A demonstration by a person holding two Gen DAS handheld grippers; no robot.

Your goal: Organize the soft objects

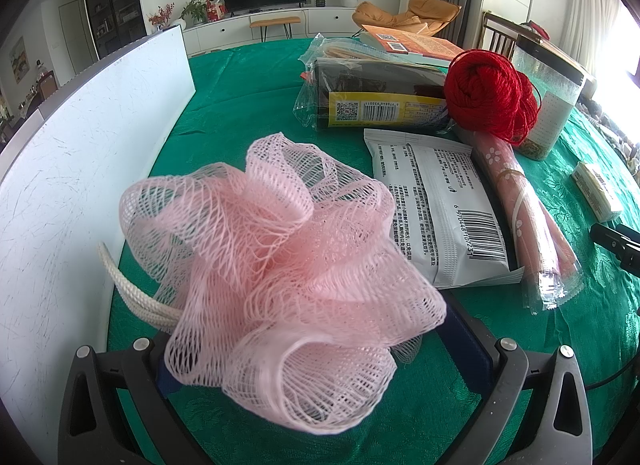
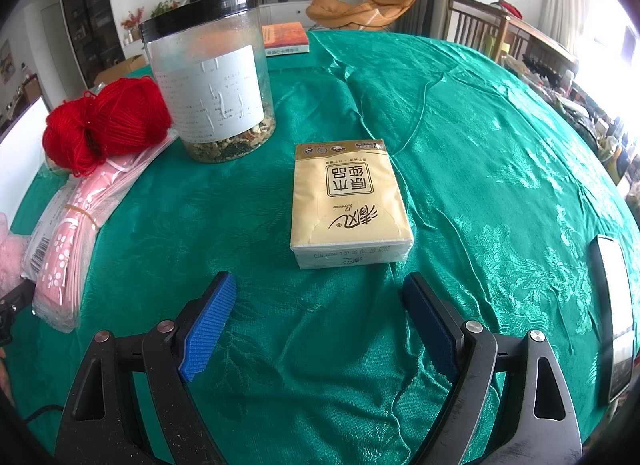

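The surface (image 1: 248,77) is covered with a green patterned cloth, in a living room with a television at the far wall. In the left wrist view, a white board (image 1: 80,153) stands along the left side. The left claw (image 1: 324,361) grips the pink mesh bath puff (image 1: 276,261), with its white cord (image 1: 132,297) hanging to the left. Just beside it lie a white packet (image 1: 440,209), a rolled pink item in clear wrap (image 1: 524,221), and behind them a red yarn ball (image 1: 484,93). I think the loose mesh can slip from the pads, or the cord can catch on the packet when the puff is carried

In the right wrist view, the right claw (image 2: 320,325) is open and holds nothing. It is aimed at the yellow tissue pack (image 2: 348,201), which lies flat near it on the cloth. The clear jar (image 2: 212,81) and the yarn stand well apart to the left. The pack looks soft, so a hard squeeze may crush it, and low fingers may drag the wrinkled cloth
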